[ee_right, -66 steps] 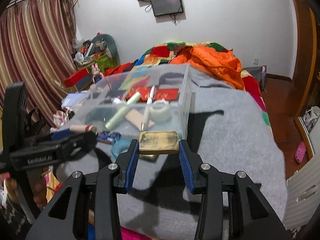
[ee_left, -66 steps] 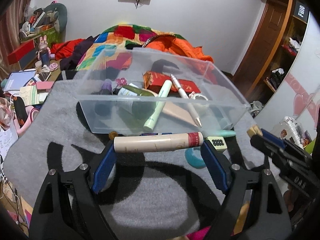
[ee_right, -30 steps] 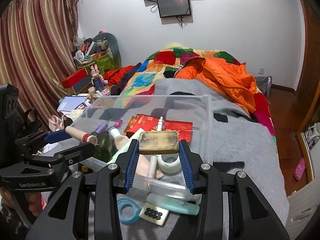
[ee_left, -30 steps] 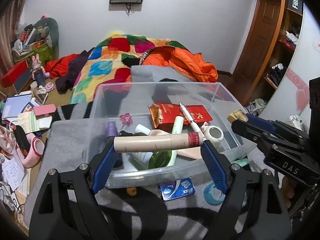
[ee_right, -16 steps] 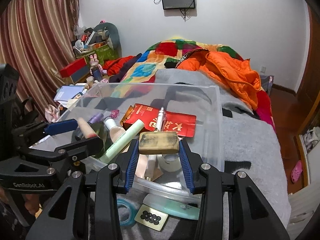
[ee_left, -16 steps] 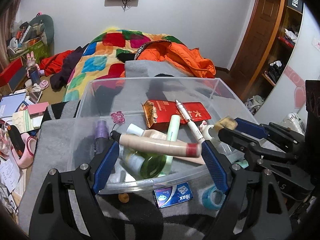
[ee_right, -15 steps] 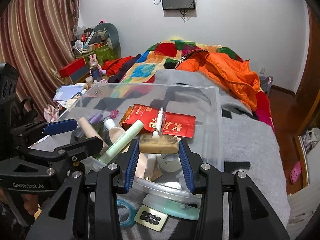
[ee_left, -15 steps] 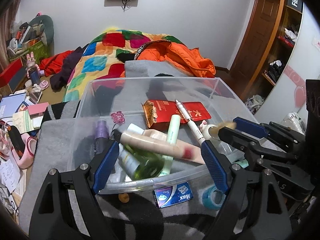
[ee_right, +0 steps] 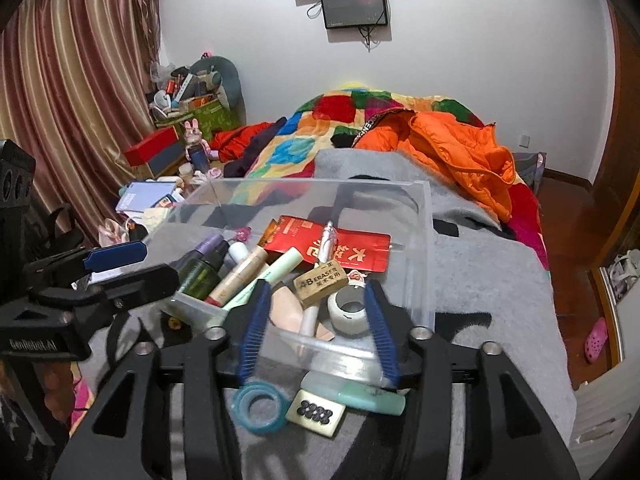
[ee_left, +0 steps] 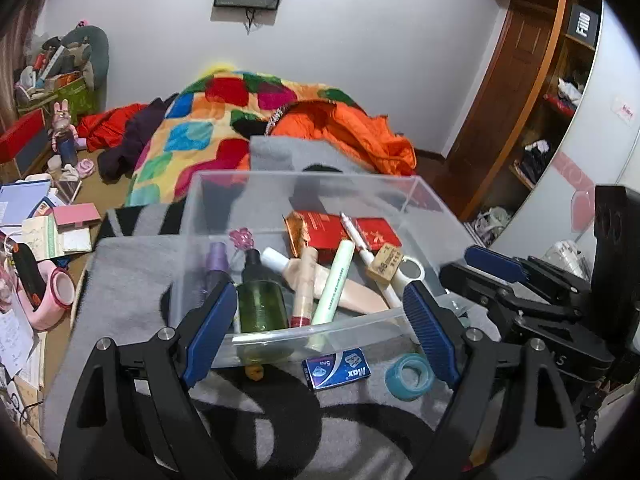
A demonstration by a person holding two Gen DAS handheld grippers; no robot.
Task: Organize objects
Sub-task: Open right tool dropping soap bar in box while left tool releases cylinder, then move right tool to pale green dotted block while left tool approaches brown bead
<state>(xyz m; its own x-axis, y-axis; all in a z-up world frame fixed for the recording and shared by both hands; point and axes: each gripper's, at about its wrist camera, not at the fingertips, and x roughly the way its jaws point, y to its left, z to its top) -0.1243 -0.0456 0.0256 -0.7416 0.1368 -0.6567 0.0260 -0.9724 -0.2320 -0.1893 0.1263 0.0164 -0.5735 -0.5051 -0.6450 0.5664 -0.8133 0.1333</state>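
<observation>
Both carried items have dropped since the earlier frames: the beige tube and the eraser now lie inside the clear plastic bin on the grey blanket, among pens and bottles. Left hand-held gripper stands wide open and empty; right hand-held gripper, its jaws opening, holds nothing. Both hover over the near rim, probably for release. Blue tape ring, mahjong tile and blue packet remain outside.
</observation>
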